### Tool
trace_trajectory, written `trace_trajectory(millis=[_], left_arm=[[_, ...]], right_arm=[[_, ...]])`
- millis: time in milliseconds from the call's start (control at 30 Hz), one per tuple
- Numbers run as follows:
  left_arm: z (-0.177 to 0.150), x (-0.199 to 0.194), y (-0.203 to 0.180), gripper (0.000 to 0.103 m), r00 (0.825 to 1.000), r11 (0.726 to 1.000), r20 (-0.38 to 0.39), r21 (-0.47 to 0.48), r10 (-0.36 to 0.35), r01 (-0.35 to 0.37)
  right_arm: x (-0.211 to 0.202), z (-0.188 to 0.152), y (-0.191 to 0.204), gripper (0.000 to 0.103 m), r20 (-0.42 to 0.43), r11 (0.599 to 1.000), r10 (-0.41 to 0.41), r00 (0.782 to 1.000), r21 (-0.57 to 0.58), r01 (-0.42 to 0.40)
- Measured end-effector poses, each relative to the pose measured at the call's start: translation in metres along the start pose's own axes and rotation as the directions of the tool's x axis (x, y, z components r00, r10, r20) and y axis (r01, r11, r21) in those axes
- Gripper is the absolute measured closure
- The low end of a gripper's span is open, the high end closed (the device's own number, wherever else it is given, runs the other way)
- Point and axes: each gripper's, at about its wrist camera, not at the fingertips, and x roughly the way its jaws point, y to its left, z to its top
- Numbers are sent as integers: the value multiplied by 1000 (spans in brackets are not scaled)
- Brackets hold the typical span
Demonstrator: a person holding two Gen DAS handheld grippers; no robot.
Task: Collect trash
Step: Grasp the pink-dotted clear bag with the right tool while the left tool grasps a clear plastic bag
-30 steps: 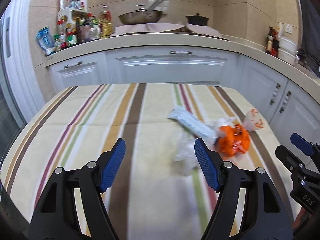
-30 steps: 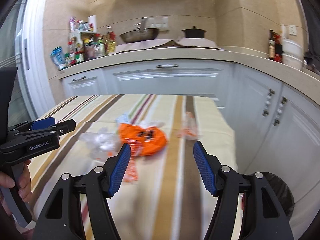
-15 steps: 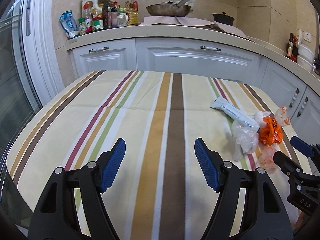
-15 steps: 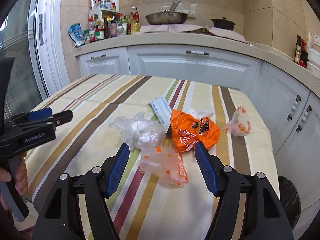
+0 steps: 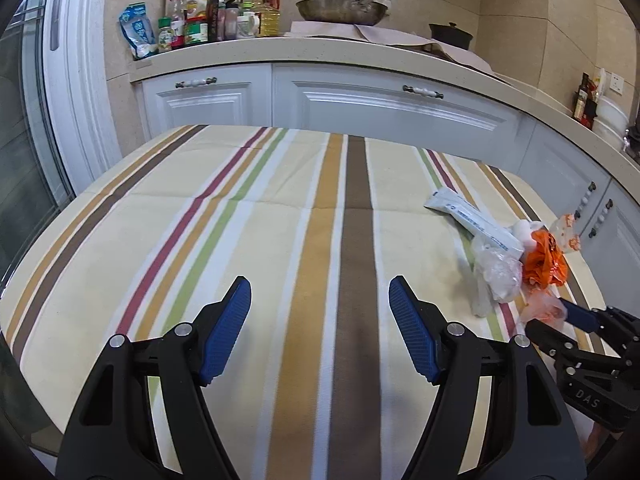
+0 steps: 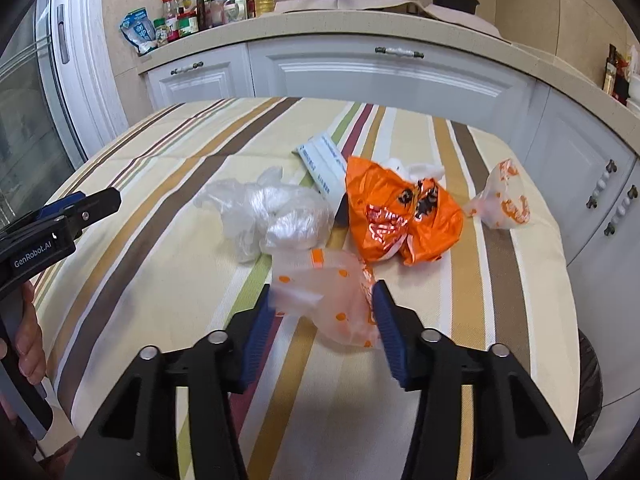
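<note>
Trash lies on the striped tablecloth (image 6: pixel 168 264): a clear bag with orange dots (image 6: pixel 328 300), a crumpled clear bag (image 6: pixel 276 216), an orange bag (image 6: pixel 396 216), a white packet (image 6: pixel 320 160) and a small orange-printed bag (image 6: pixel 506 200). My right gripper (image 6: pixel 324 312) is partly closed around the dotted bag, its blue pads on either side of it and touching it. My left gripper (image 5: pixel 320 320) is open and empty over bare cloth, left of the pile (image 5: pixel 520 256). It shows at the left edge of the right wrist view (image 6: pixel 72 216).
A black-lined trash bin (image 6: pixel 592 376) stands below the table's right edge. White cabinets (image 5: pixel 384 108) and a counter with bottles (image 5: pixel 208 20), a pan (image 5: pixel 344 8) and a pot (image 5: pixel 450 34) run behind and to the right. A glass door (image 5: pixel 24 160) is at the left.
My right gripper has moved forward and narrowed around the dotted bag. My left gripper has shifted slightly, with the pile staying at its right.
</note>
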Motion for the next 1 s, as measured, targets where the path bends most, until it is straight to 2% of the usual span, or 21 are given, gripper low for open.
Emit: trace_trajectory(millis=[133, 333, 667, 700, 1000], left_arm=[[0, -1, -13, 33, 1000, 1000, -1, 14, -24, 24], [-1, -4, -38, 33, 998, 996, -4, 47, -70, 70], [2, -9, -81, 30, 989, 984, 2, 109, -145, 144], [2, -8, -84, 28, 989, 982, 1, 115, -149, 148], [3, 13, -113, 28, 988, 977, -18, 146, -155, 156]], right_arm=[[-6, -1, -2, 68, 23, 1000, 6, 1000, 3, -6], [-19, -6, -8, 75, 59, 1000, 23, 998, 9, -24], [-38, -16, -30, 79, 109, 999, 16, 994, 42, -20], [-40, -17, -33, 79, 114, 999, 17, 993, 46, -22], [-56, -22, -61, 79, 154, 995, -31, 988, 94, 17]])
